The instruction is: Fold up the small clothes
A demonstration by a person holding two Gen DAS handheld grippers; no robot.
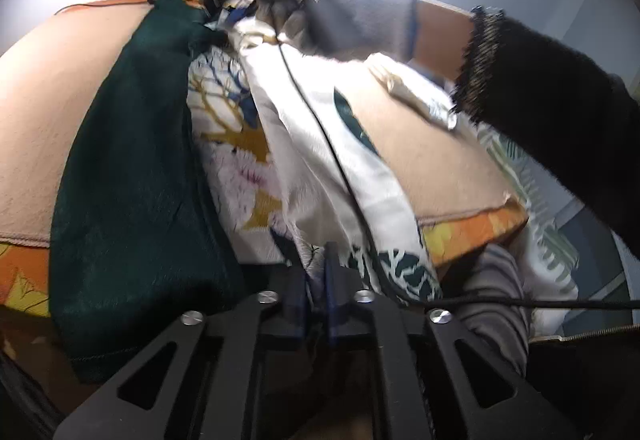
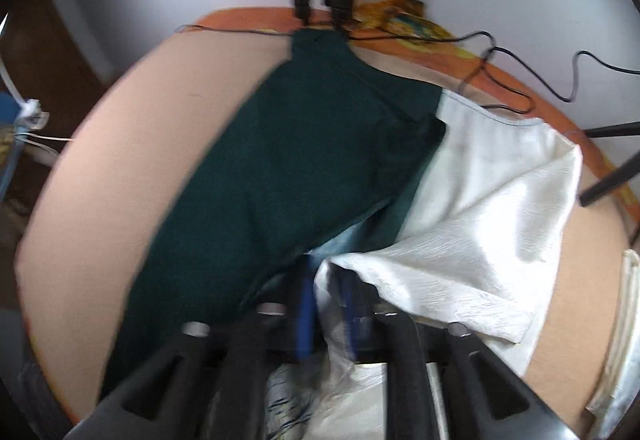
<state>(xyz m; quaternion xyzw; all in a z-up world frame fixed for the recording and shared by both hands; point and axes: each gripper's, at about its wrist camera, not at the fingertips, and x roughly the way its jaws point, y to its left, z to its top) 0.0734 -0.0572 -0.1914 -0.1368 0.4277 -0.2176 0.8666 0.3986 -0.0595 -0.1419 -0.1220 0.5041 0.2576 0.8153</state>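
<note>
The garment (image 1: pixel 304 160), a thin, satiny white piece with a printed tree-and-flower pattern on one face, hangs stretched between the 2 tools above the bench (image 1: pixel 60 112), beside and partly over a dark green cloth (image 2: pixel 288 176) that lies flat on the peach-coloured bench cover. The left tool (image 1: pixel 316 280) is pressed together on 1 bunched edge of the garment, the fabric running up from between its blue-padded fingers. The right tool (image 2: pixel 326 304) likewise pinches a gathered white edge; in the left view the gloved hand (image 1: pixel 332 12) that carries it is raised at the far end of the cloth. The material looks light, limp and slippery, so it should sag and slide rather than hold a crease by itself, and a loose pinch could let it slip out. Corners or hemmed edges seem the best places to hold, since the seam gives the pads something thicker to bite. A black cable (image 1: pixel 320 128) crosses the cloth and could snag.
</note>
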